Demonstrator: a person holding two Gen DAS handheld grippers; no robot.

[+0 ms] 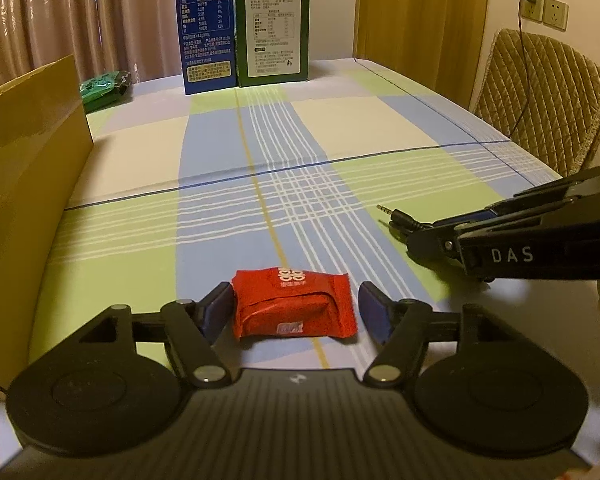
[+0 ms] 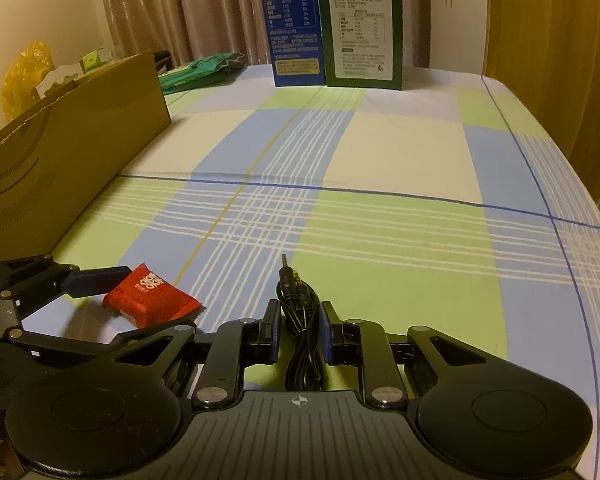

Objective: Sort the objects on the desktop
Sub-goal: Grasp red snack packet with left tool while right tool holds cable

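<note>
Left gripper jaws spread astride red snack packet; "DAS"-marked right gripper jaws pinching coiled audio cable.

The middle of the checked tablecloth lies bare from the near edge up to the far end, giving a wide lane straight ahead. A long cardboard box walls off the left side. At the far end a blue carton and a green carton stand upright, touching side by side, with a green packet lying left of them behind the box. Near the front, a red snack packet and a coiled black audio cable lie close together. A quilted chair back stands beyond the right table edge.
</note>
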